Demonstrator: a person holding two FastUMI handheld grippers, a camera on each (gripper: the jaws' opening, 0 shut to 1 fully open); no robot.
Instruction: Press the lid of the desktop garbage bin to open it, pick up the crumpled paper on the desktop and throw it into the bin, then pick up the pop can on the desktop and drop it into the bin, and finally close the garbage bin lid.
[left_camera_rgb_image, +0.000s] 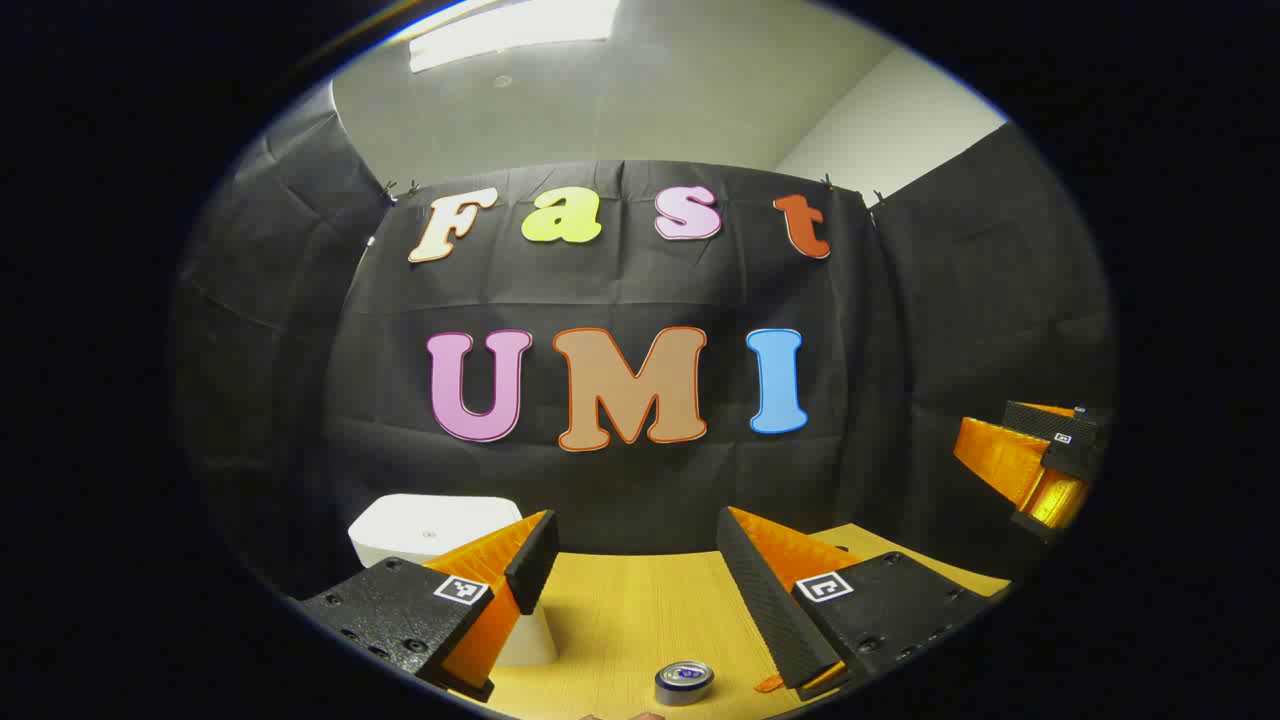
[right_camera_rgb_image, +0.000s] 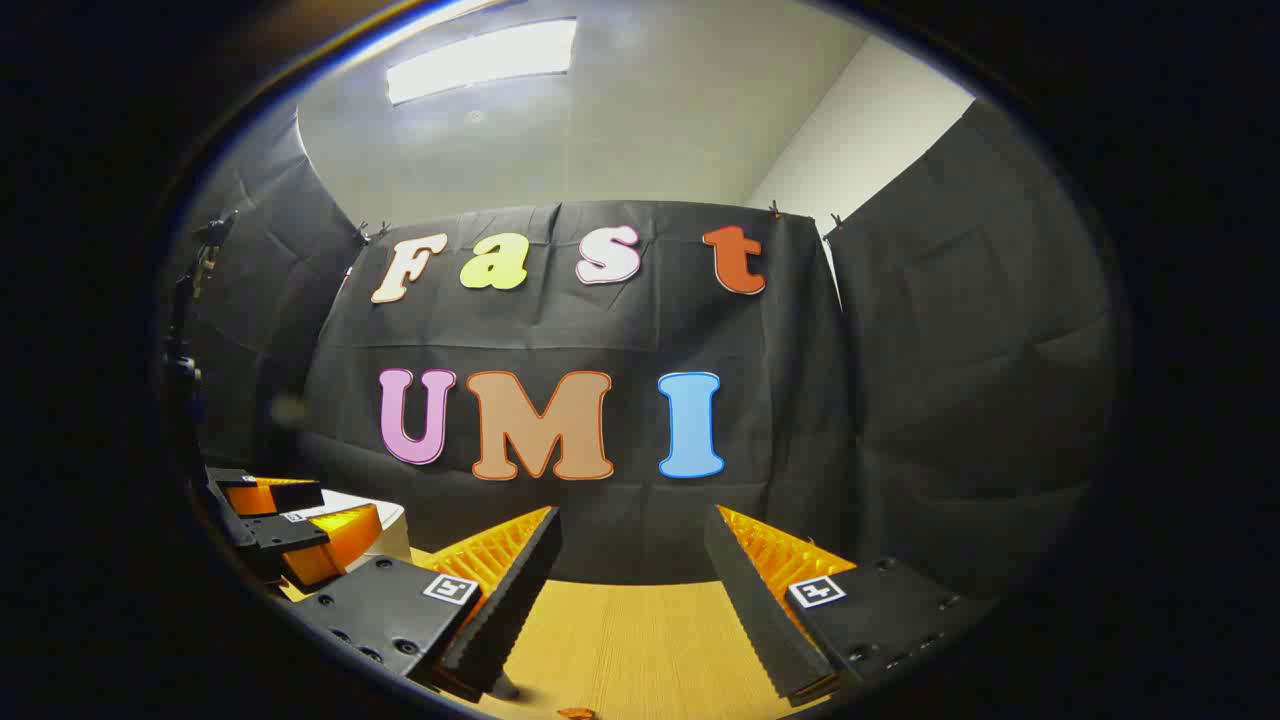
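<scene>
The pop can (left_camera_rgb_image: 684, 682) stands upright on the wooden table (left_camera_rgb_image: 640, 610), low in the left gripper view, just below and between that gripper's fingers. My left gripper (left_camera_rgb_image: 635, 530) is open and holds nothing. Beside and partly behind its left finger stands the white garbage bin (left_camera_rgb_image: 425, 530), its lid down. My right gripper (right_camera_rgb_image: 632, 520) is open too, hovering over the bare table (right_camera_rgb_image: 640, 630) with nothing between its fingers. In the right gripper view the left gripper (right_camera_rgb_image: 340, 510) hangs in front of the bin (right_camera_rgb_image: 397, 532) at the far left.
Black cloth walls close in the table at the back and both sides. The right gripper (left_camera_rgb_image: 1010, 480) hangs in the air at the far right of the left gripper view. A small orange scrap (right_camera_rgb_image: 577, 713) lies near the table's front.
</scene>
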